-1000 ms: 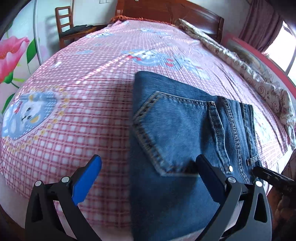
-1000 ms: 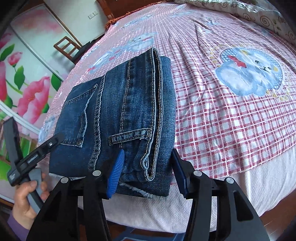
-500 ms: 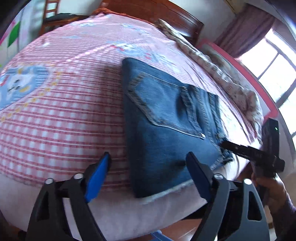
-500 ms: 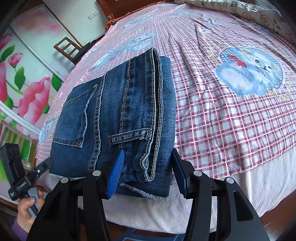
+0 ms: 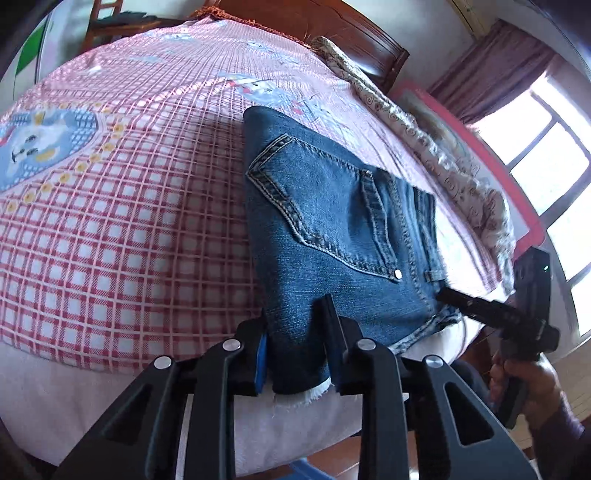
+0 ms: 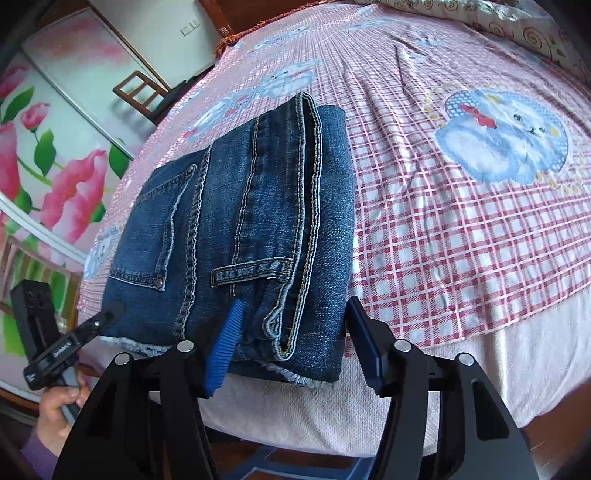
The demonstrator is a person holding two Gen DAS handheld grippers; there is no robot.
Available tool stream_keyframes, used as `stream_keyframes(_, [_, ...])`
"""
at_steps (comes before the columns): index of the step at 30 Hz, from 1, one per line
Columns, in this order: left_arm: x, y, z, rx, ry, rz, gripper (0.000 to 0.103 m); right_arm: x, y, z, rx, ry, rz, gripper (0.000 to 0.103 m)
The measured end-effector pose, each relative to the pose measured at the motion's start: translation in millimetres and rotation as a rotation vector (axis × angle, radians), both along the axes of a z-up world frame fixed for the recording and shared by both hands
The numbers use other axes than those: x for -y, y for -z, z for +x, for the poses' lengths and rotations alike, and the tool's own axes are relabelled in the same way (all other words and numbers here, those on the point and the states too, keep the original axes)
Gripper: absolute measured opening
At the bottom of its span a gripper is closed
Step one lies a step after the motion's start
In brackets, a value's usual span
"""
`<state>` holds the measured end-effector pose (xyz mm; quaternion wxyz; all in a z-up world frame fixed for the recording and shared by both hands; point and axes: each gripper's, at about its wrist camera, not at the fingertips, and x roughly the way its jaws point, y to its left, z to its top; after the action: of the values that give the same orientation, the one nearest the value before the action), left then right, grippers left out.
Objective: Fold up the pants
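Folded blue jeans lie near the front edge of a bed with a pink checked sheet, back pocket facing up. My left gripper has its jaws closing on the near left corner, and the denim fills the gap between its pads. In the right wrist view the jeans show their waistband and a belt loop. My right gripper straddles the near right corner, its jaws opening. One blue pad lies on the denim, the other finger beside the fold's edge. Each gripper shows in the other's view: right gripper, left gripper.
A patterned quilt runs along the bed's far side below a wooden headboard. A wooden chair and a flower-painted wardrobe door stand past the bed. A window is at the right. A hand grips the left handle.
The left gripper swung to the jeans' near left corner and its jaws went from wide open to narrow around the denim. The right gripper stayed put and its jaws widened slightly.
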<state>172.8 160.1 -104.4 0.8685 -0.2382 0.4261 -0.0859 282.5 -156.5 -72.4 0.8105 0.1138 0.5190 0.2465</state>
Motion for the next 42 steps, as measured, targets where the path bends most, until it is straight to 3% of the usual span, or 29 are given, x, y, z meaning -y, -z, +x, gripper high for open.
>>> stream_keyframes(5, [9,-8,4,-0.016,0.02,0.089,0.026,21,-10,-5,-0.011,0.079,0.146,0.057])
stream_keyframes(11, [14,-10,7,-0.015,0.01,0.11,0.027,18,-30,-9,0.058,0.054,0.193,0.057])
stream_keyframes(16, [21,-8,10,-0.023,0.002,0.117,0.031,1,-20,1,0.02,0.029,0.11,0.057])
stream_keyframes(23, [23,-8,11,-0.038,-0.01,0.162,0.037,-4,-1,7,-0.016,0.048,0.097,0.057])
stream_keyframes(24, [24,-8,13,-0.041,-0.013,0.172,0.04,-6,-2,8,-0.024,0.032,0.114,0.029])
stream_keyframes(27, [24,-8,15,-0.052,-0.022,0.192,0.045,-12,-11,8,-0.056,-0.027,0.209,0.012])
stream_keyframes(30, [21,-7,17,-0.059,-0.028,0.187,0.049,-10,-34,5,-0.024,-0.04,0.282,0.011])
stream_keyframes(33, [20,-7,17,-0.057,-0.023,0.201,0.049,-12,-46,-7,0.017,-0.06,0.253,0.011])
stream_keyframes(36, [19,-5,15,-0.056,-0.02,0.194,0.052,-3,-15,-5,-0.03,-0.019,0.18,0.011])
stream_keyframes(37, [19,-4,15,-0.057,-0.017,0.192,0.053,3,3,-1,-0.065,0.001,0.181,0.011])
stream_keyframes(38, [20,-3,15,-0.058,-0.016,0.196,0.054,10,19,1,-0.102,0.035,0.247,0.011])
stream_keyframes(40, [23,-4,15,-0.057,-0.017,0.211,0.054,14,23,2,-0.124,0.068,0.291,0.011])
stream_keyframes(42, [23,-4,16,-0.061,-0.021,0.209,0.055,4,11,0,-0.078,0.023,0.201,0.011])
